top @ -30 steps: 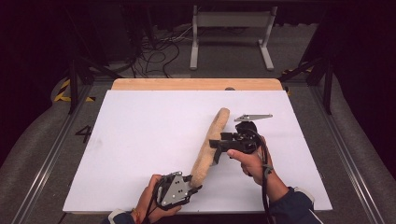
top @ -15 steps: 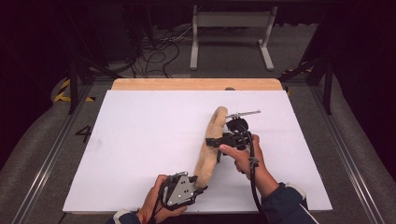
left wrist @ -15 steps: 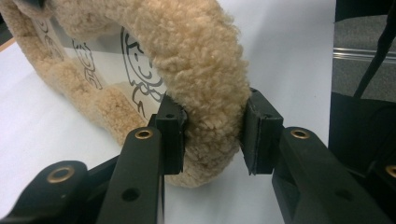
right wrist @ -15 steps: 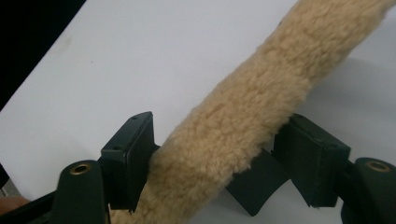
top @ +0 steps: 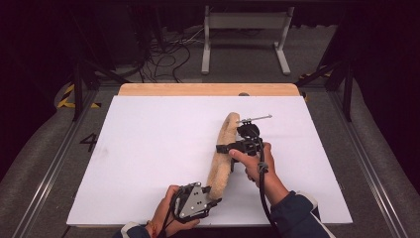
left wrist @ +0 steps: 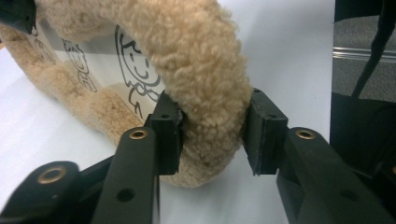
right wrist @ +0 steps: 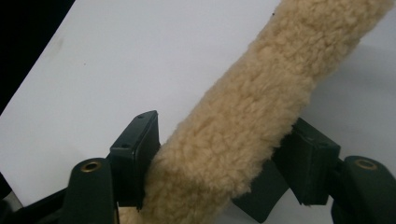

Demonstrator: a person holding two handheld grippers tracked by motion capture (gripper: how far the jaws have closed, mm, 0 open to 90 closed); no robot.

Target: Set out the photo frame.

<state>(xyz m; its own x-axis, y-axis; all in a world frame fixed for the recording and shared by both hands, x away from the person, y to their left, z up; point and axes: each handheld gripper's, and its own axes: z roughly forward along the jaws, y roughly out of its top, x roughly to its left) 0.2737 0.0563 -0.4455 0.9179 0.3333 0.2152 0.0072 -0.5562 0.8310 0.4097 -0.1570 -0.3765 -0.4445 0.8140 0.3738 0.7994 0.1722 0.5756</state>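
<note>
Two grippers hold one fleecy tan cover [top: 221, 153], which lies lengthwise on the white worktop [top: 148, 148]. Your left gripper [top: 208, 194] has its jaws clamped on the near end — they have just eased wider. Your right gripper [top: 229, 148] pinches the middle, jaws just tightening.

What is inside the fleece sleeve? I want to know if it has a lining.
The left gripper view shows the fleece sleeve has a pale inner lining printed with black cartoon drawings. Deeper inside is hidden by the fleece.
</note>
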